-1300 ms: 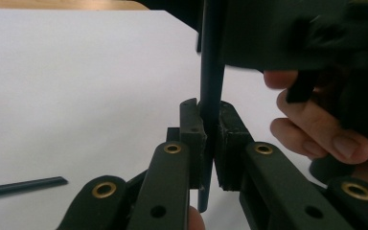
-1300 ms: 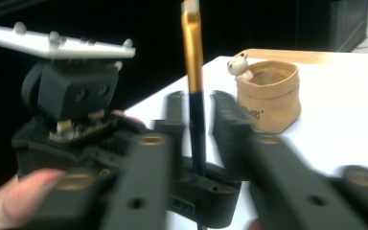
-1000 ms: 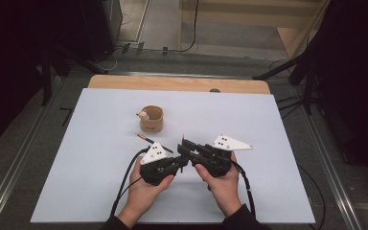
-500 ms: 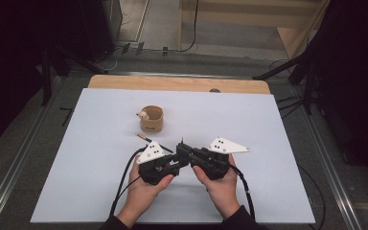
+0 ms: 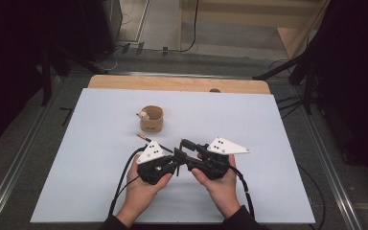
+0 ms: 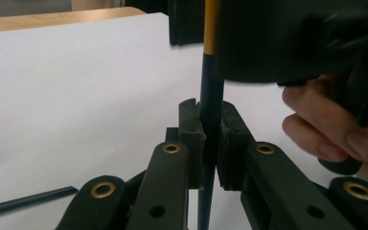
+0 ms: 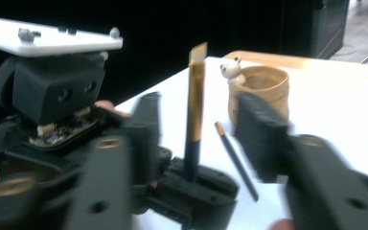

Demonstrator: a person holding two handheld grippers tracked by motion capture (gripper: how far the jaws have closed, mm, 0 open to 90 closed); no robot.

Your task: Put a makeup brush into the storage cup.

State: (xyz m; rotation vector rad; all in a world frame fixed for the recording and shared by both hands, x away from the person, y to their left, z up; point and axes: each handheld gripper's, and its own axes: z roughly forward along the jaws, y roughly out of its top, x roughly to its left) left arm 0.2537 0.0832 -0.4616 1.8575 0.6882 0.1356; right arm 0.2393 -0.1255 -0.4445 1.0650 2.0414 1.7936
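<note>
One cup (image 5: 151,119) behind both grippers, loose pen (image 5: 142,137) lying just beside it

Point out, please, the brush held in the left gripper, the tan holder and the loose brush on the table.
held brush (image 7: 195,103): right gripper view, gold ferrule.
tan holder (image 5: 152,120): high view, front wall.
loose brush (image 7: 236,160): right gripper view, dark handle.

A table (image 5: 96,191) with a white top and a bare wooden strip along its far edge is carrying two things. A tan cup (image 5: 152,119) with a small bear figure on its rim is standing upright left of centre. A dark pencil (image 5: 144,138) is lying flat just in front of it.
</note>
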